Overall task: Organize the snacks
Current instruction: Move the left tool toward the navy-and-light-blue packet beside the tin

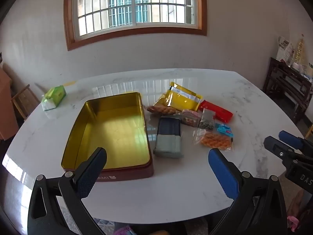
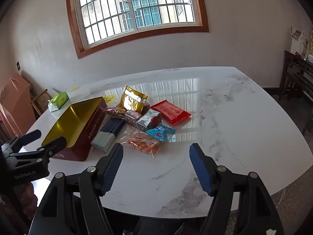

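Left wrist view: the left gripper (image 1: 157, 156) hovers above the near edge of a white marble tabletop (image 1: 176, 192), its blue-padded fingers (image 1: 223, 168) spread wide and holding nothing. Just past the left finger sits an open tin box (image 1: 109, 131), dark red outside and gold inside, with nothing in it; it seems set there to receive the snacks. To its right the snacks lie in a loose cluster near the tabletop's middle: a navy and grey packet (image 1: 169, 137) just beside the tin, a yellow foil pouch (image 1: 182, 98) farther back, a red packet (image 1: 216, 110), a small blue packet (image 1: 225, 130) and a clear bag of orange pieces (image 1: 215, 141). A green tissue pack (image 1: 53, 98) rests apart, near the far left edge. The right gripper (image 1: 287, 146) enters from the right, also empty.

Right wrist view: the right gripper (image 2: 156, 156) hangs over the near edge, fingers (image 2: 199, 168) fairly wide, nothing between them, pointing toward the clear bag of orange pieces (image 2: 144, 142), likely the nearest item to pick. The tin box (image 2: 78, 125) stands left of the cluster, with the left gripper (image 2: 39, 143) beside it.

The glossy tabletop reflects a barred, wood-framed window (image 2: 137, 7) in a pale wall. A dark wooden shelf (image 2: 299, 74) stands at the right.
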`<state>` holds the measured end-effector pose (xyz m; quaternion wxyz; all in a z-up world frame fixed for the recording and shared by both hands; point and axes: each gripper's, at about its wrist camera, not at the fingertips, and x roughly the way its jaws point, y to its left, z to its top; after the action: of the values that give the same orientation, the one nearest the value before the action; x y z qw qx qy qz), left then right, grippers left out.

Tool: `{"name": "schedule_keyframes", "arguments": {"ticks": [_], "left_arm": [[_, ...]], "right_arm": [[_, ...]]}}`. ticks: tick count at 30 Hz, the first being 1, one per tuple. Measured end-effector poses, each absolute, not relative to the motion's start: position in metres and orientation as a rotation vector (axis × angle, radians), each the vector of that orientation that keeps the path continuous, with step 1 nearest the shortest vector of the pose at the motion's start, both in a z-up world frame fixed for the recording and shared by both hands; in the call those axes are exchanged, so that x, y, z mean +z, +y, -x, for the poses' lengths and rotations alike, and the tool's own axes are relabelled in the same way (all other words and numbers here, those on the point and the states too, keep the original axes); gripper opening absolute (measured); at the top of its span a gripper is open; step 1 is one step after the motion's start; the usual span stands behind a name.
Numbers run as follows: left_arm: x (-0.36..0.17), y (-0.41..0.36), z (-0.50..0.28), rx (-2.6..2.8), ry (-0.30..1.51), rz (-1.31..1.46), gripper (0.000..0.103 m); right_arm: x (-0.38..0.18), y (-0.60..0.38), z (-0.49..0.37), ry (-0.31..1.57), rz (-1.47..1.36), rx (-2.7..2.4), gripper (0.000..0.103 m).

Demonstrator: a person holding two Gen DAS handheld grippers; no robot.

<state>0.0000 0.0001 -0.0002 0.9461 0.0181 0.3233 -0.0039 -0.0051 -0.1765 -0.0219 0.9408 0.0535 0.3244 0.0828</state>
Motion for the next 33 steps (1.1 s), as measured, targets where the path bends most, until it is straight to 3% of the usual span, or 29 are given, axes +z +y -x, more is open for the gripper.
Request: {"name": "schedule_keyframes", "arguments": {"ticks": [27, 33], "left_arm": [[-0.006, -0.049, -0.035, -0.218, 0.764, -0.105, 0.103], [-0.011, -0.06, -0.047, -0.325, 0.614, -0.142, 0.103]], "right_arm": [[-0.031, -0.208, -0.009, 0.702, -0.148, 0.127, 0.082], [-0.037, -0.216, -0.014, 0.735, -0.143, 0.1, 0.082]]}}
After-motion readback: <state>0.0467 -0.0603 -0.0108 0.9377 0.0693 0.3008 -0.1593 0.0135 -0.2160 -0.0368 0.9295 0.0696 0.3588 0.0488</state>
